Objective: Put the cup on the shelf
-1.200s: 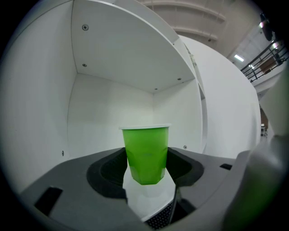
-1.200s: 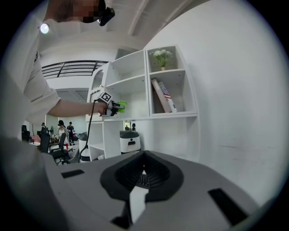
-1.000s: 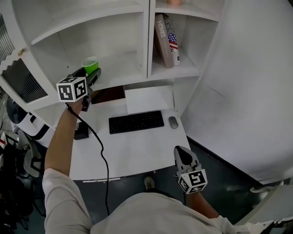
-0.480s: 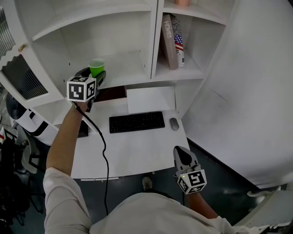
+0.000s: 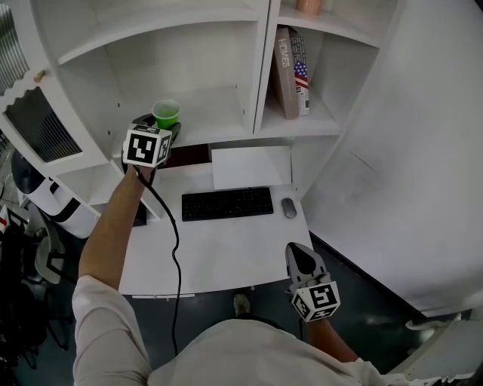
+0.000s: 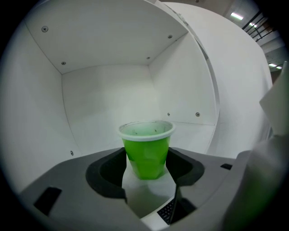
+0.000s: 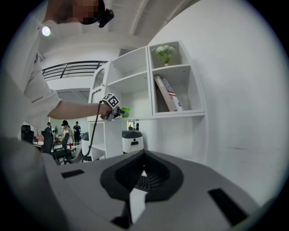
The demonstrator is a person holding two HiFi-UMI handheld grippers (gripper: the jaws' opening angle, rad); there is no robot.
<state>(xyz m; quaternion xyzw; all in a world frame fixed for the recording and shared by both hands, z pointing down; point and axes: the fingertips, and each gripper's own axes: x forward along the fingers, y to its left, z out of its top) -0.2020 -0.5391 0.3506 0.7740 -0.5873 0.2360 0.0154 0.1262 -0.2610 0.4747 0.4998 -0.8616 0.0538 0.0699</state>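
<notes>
A green plastic cup (image 5: 166,114) with a white rim stands upright between the jaws of my left gripper (image 5: 164,127), which is shut on it at the front edge of the white shelf's (image 5: 207,113) lower left compartment. In the left gripper view the cup (image 6: 146,149) sits between the dark pads (image 6: 108,169), with the empty compartment's back wall (image 6: 108,99) behind it. Whether the cup's base touches the shelf board is hidden. My right gripper (image 5: 300,255) hangs low in front of the desk, shut, with nothing in it (image 7: 142,173).
Books (image 5: 290,71) lean in the right compartment, with a pot (image 5: 309,6) on the board above. On the white desk (image 5: 219,252) lie a black keyboard (image 5: 226,203), a mouse (image 5: 288,207) and a white sheet (image 5: 249,166). A white wall stands at the right.
My left gripper has carried the green cup a little to the right and further in toward the shelf compartment. The right gripper has stayed where it was.
</notes>
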